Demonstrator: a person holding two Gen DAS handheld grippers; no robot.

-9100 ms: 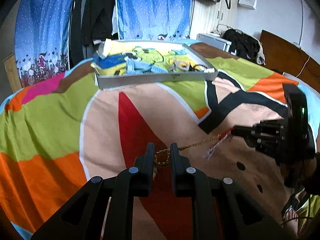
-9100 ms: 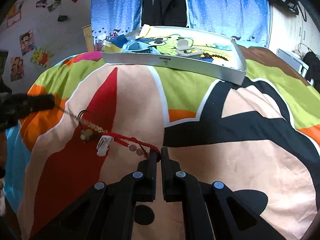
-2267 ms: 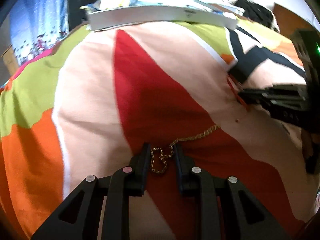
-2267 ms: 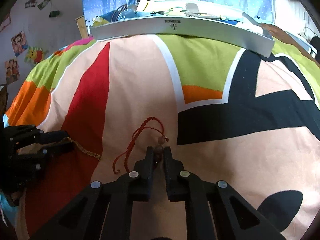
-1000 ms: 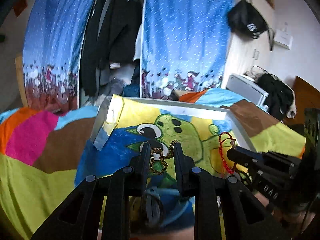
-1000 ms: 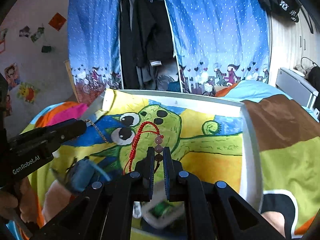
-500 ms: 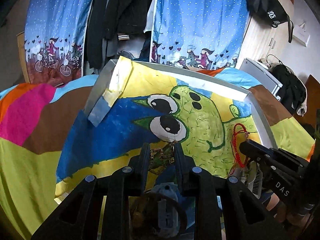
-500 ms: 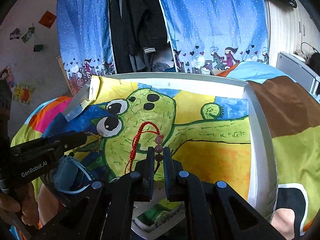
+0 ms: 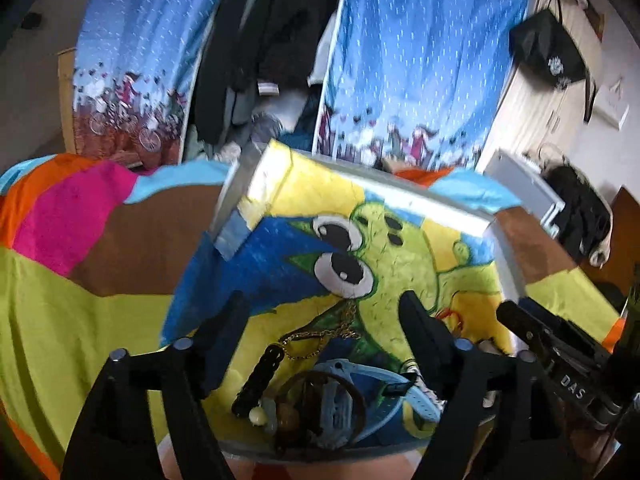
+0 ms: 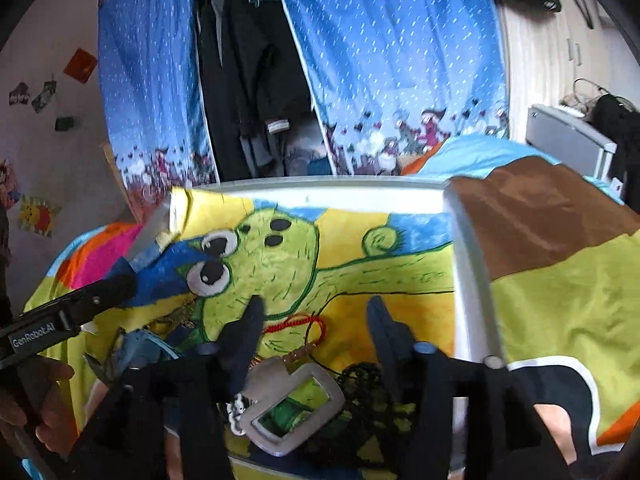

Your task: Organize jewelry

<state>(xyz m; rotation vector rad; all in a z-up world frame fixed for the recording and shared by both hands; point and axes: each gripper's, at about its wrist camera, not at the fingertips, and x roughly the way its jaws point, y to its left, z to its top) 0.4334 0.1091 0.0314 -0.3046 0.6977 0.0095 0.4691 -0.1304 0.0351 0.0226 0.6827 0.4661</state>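
White letters "DAS" stand on the black body of the right gripper [image 9: 520,322], at the lower right of the left wrist view. White "GenRobot.AI" stands on the black body of the left gripper [image 10: 116,286], at the lower left of the right wrist view. White marks on the black bag [image 9: 546,50] hanging at the upper right are too blurred to read.

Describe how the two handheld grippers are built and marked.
Both are matte black plastic. The left gripper and right gripper each have two tapering fingers on jointed links with round silver pivot pins. White lettering runs along their sides: "GenRobot.AI" on the left, "DAS" on the right. No sleeves or cables show.
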